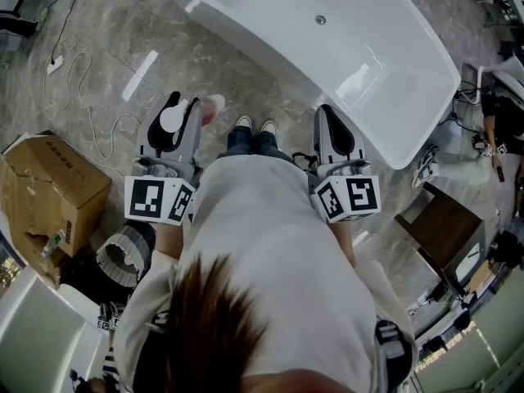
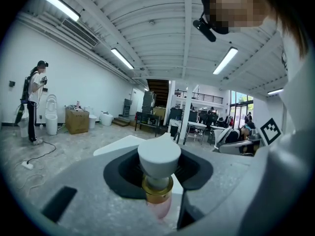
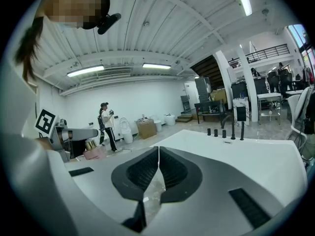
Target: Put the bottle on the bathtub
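A pink bottle (image 2: 160, 206) with a gold collar and a white cap (image 2: 158, 155) lies between the jaws of my left gripper (image 2: 158, 176), which is shut on it at the neck. In the head view the left gripper (image 1: 183, 113) is over the floor, left of the person's shoes, and the bottle's pink body (image 1: 212, 108) sticks out toward the white bathtub (image 1: 327, 51). My right gripper (image 1: 329, 119) hovers close to the tub's near rim. Its jaws are shut with nothing between them (image 3: 158, 167), and the tub's rim (image 3: 236, 154) spreads just ahead.
A cardboard box (image 1: 51, 188) stands at the left and a cable (image 1: 92, 105) loops over the marble floor. A dark stool (image 1: 440, 229) and a crouching person (image 1: 501, 125) are right of the tub. Black taps (image 3: 232, 126) line the tub's far edge. Another person (image 2: 34, 101) stands by a toilet (image 2: 51, 113).
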`<action>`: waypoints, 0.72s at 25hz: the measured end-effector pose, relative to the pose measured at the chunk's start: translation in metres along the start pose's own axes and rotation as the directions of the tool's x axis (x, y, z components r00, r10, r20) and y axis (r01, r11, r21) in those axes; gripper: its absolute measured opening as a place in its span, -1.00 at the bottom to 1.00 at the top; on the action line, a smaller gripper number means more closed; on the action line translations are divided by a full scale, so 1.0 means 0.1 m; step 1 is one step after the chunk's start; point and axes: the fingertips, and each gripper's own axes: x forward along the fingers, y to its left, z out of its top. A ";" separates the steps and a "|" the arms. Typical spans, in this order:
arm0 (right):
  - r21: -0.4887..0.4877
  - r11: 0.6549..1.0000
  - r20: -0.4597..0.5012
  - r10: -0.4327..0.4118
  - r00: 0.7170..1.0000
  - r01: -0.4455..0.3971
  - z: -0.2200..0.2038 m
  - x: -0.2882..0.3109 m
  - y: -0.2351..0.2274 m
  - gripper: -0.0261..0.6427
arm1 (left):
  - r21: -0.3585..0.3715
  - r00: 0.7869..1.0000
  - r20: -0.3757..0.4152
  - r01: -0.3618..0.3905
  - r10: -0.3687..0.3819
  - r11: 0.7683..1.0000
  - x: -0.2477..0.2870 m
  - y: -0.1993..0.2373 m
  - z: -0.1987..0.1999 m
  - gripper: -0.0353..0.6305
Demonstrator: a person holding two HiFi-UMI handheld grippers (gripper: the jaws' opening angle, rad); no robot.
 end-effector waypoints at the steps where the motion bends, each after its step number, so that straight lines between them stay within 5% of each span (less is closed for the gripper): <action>1: 0.001 1.000 -0.005 0.004 1.000 -0.004 -0.01 0.00 0.00 -0.88 | 0.001 1.000 -0.005 -0.009 0.009 1.000 -0.01 0.02 -0.01 -0.45; 9: 0.015 1.000 -0.063 -0.004 0.998 0.004 -0.23 0.07 -0.11 -0.88 | 0.005 0.997 -0.059 -0.047 0.047 0.999 0.08 0.21 -0.19 -0.45; 18: 0.014 0.999 -0.092 -0.046 0.995 0.047 -0.47 0.14 -0.35 -0.88 | 0.041 0.992 -0.119 0.048 -0.043 0.998 0.58 0.17 -0.57 -0.44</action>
